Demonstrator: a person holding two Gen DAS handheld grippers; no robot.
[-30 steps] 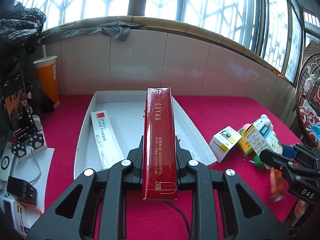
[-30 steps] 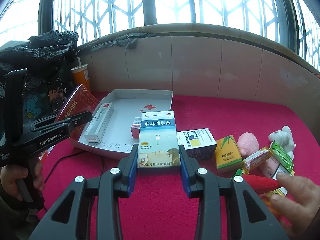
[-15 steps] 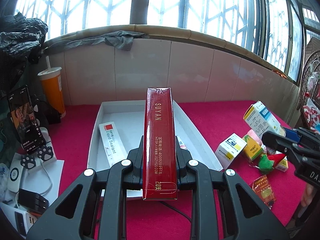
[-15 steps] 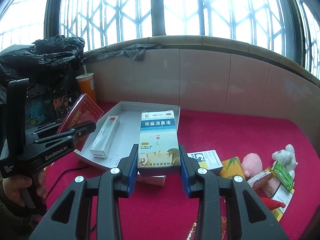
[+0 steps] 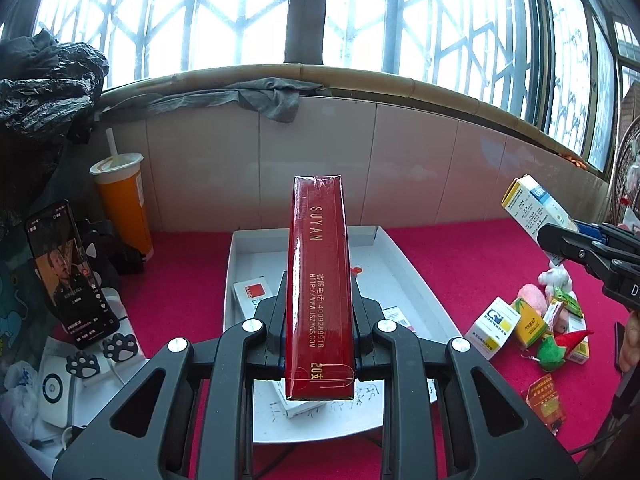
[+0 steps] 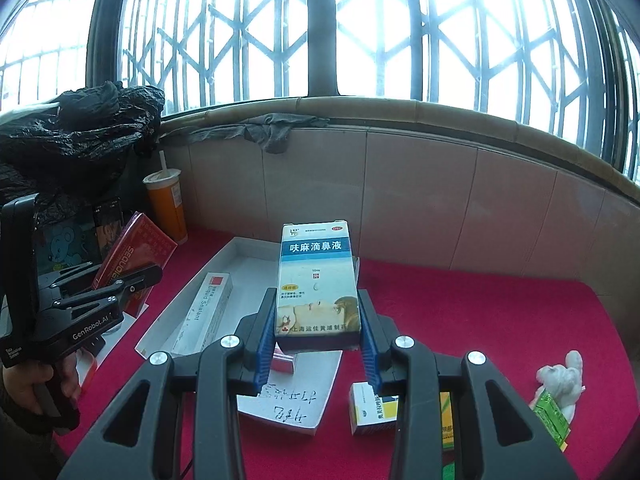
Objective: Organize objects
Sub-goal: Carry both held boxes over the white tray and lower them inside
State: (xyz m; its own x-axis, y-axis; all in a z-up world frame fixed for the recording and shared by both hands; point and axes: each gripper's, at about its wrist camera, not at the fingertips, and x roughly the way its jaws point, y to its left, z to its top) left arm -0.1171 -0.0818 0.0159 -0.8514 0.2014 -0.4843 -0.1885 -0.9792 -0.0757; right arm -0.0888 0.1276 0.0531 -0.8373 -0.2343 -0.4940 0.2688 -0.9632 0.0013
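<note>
My left gripper (image 5: 319, 312) is shut on a long red SUYAN box (image 5: 318, 264) and holds it above the near end of a shallow white tray (image 5: 416, 280). My right gripper (image 6: 318, 320) is shut on a blue-and-white medicine box (image 6: 316, 280), raised over the tray's (image 6: 208, 264) near right corner. The tray holds a white Liquid Sealant box (image 6: 206, 312) and a small red-and-white box (image 6: 282, 362). The left gripper with the red box (image 6: 132, 256) shows at the left of the right wrist view. The right gripper with its box (image 5: 532, 208) shows at the right of the left wrist view.
Red cloth covers the table (image 5: 460, 248). Small boxes, plush toys and packets (image 5: 536, 328) lie right of the tray. An orange drink cup (image 5: 124, 200), a phone on a stand (image 5: 68, 272) and chargers stand at the left. A tiled wall runs behind.
Both grippers have risen with their boxes. The right gripper lifted the medicine box off the cloth and carried it left over the tray's corner. The tray looks lower and farther in both views.
</note>
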